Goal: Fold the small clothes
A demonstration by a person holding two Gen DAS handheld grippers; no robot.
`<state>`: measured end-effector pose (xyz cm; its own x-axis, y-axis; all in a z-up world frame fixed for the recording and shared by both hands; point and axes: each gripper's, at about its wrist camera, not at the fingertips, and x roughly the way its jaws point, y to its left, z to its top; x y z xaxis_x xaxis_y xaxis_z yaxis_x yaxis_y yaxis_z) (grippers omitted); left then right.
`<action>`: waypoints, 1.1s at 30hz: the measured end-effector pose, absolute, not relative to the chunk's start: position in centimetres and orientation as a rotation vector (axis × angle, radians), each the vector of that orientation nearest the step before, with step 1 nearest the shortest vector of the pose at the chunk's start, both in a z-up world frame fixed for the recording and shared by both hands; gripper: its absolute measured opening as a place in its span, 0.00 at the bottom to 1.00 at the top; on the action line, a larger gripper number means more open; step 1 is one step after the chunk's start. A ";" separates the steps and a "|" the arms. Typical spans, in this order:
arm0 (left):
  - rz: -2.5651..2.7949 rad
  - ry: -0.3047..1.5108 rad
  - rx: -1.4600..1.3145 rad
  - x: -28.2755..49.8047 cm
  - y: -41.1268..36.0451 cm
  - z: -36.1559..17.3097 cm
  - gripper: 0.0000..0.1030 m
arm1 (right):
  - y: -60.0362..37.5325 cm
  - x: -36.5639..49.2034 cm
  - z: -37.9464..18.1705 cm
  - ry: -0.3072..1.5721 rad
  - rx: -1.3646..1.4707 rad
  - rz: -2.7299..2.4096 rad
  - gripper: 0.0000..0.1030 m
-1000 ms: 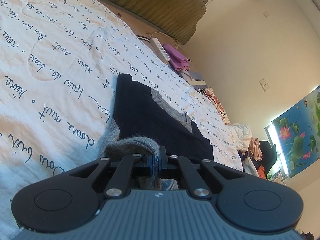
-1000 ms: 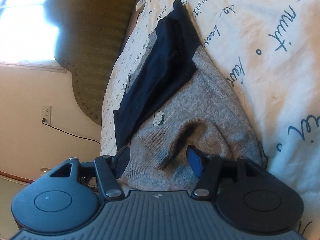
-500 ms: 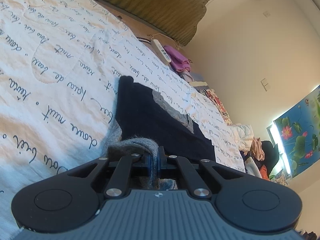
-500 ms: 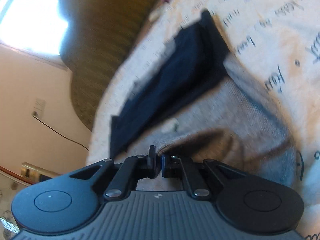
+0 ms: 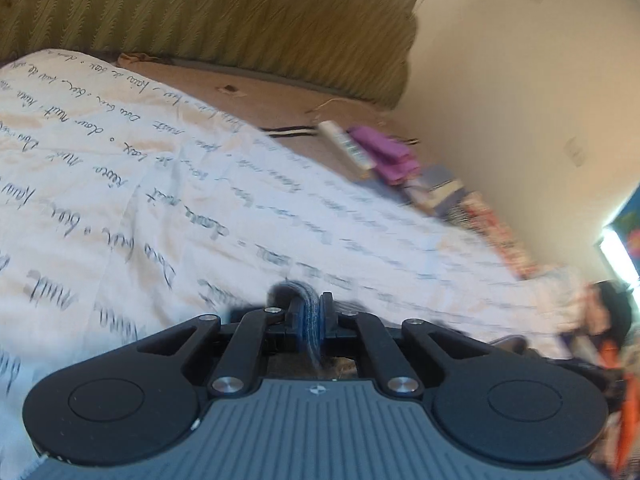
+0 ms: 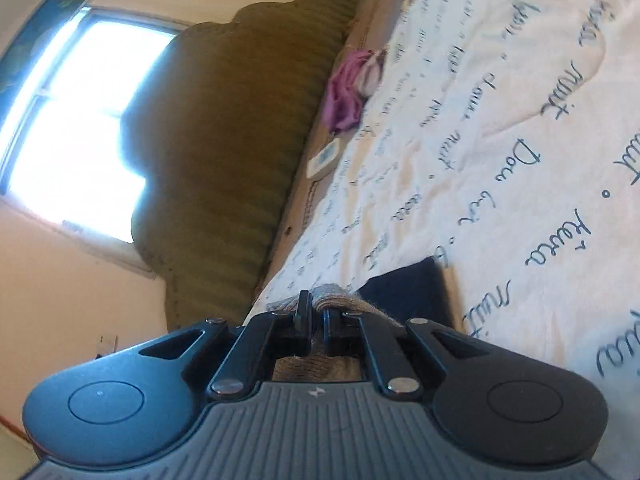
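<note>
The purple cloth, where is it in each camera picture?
Left wrist view: purple cloth upper right of centre, beside the white remote.
Right wrist view: purple cloth top centre, at the bed's edge.
Shared landmark: green headboard.

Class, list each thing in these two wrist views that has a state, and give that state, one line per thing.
left gripper: shut on the grey knit garment.
right gripper: shut on the same garment.
dark garment: lying against the grey one.
quilt: spread out, slightly creased.
</note>
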<state>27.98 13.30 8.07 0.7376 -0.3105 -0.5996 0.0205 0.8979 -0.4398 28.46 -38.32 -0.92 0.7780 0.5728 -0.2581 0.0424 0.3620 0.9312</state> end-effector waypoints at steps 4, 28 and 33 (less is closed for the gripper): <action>-0.044 0.788 -0.436 30.0 13.5 5.1 0.29 | -38.3 31.1 -4.6 0.724 1.213 0.241 0.31; -0.165 0.713 -0.834 8.2 15.4 0.8 0.86 | -36.4 9.4 -3.4 0.776 0.956 0.340 0.69; -0.058 0.751 -0.812 10.5 14.7 0.3 0.46 | -34.1 12.7 -4.2 0.700 0.969 0.312 0.62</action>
<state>10.45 14.66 0.34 0.7444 -0.3221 -0.5850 -0.2279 0.7009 -0.6759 12.70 -34.09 -4.15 0.7420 0.5366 -0.4018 0.0594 0.5444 0.8367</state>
